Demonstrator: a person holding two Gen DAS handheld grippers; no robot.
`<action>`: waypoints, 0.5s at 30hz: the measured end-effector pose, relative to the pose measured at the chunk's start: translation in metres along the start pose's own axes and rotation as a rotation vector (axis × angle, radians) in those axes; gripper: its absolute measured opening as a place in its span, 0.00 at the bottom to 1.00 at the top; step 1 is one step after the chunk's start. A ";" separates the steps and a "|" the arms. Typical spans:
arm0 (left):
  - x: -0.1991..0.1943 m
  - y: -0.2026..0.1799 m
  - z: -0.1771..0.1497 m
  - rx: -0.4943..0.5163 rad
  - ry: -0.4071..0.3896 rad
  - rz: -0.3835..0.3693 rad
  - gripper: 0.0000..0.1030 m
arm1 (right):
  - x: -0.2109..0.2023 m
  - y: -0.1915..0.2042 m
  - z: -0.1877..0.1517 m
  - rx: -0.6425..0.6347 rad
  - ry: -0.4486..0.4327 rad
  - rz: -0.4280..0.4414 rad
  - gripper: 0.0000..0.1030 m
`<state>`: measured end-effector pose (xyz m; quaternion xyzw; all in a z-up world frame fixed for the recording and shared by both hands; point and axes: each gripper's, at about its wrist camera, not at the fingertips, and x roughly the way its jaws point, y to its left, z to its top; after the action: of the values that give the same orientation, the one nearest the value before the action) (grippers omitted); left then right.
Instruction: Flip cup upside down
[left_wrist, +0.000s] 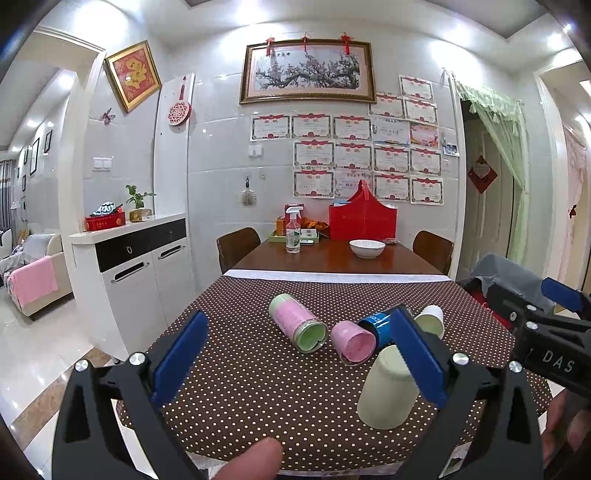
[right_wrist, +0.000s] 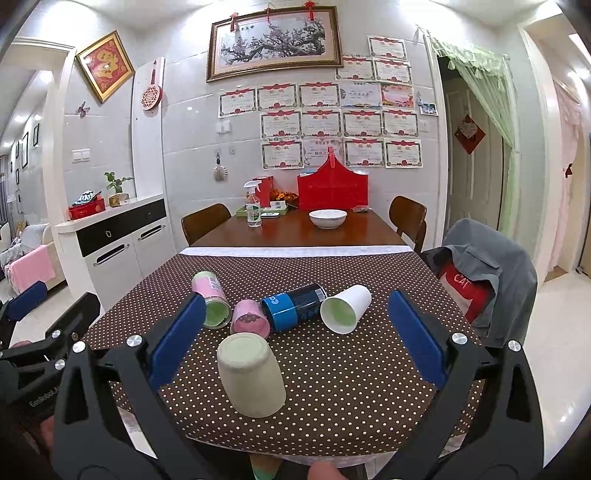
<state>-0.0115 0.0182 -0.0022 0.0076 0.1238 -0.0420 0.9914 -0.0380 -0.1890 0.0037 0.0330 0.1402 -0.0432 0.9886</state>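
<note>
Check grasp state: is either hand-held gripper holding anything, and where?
Nothing held. Left hand-held gripper and right hand-held gripper are both open; the upside-down cup stands free.

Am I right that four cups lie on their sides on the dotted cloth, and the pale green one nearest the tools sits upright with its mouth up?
Not quite. The pale green cup stands upside down, base up and mouth on the dotted cloth; the right wrist view shows its closed base. The rest holds: the other four cups lie on their sides behind it.

White letters "DAS" stand on the black body of the right gripper (left_wrist: 546, 325). "GenRobot.AI" runs along the left gripper (right_wrist: 22, 332), and "CAT" shows on the red garment (right_wrist: 467, 291) over the chair
</note>
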 end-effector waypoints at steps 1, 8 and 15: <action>0.000 0.000 0.000 0.000 0.000 0.001 0.94 | 0.000 0.000 0.000 0.000 0.000 0.000 0.94; 0.001 -0.001 -0.002 0.001 0.003 0.001 0.94 | 0.001 0.001 0.001 0.003 0.003 0.006 0.94; 0.002 -0.001 -0.003 0.005 0.005 0.005 0.94 | 0.001 0.001 0.001 0.003 0.007 0.011 0.94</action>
<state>-0.0102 0.0174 -0.0056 0.0103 0.1261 -0.0399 0.9912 -0.0364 -0.1880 0.0047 0.0353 0.1433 -0.0377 0.9883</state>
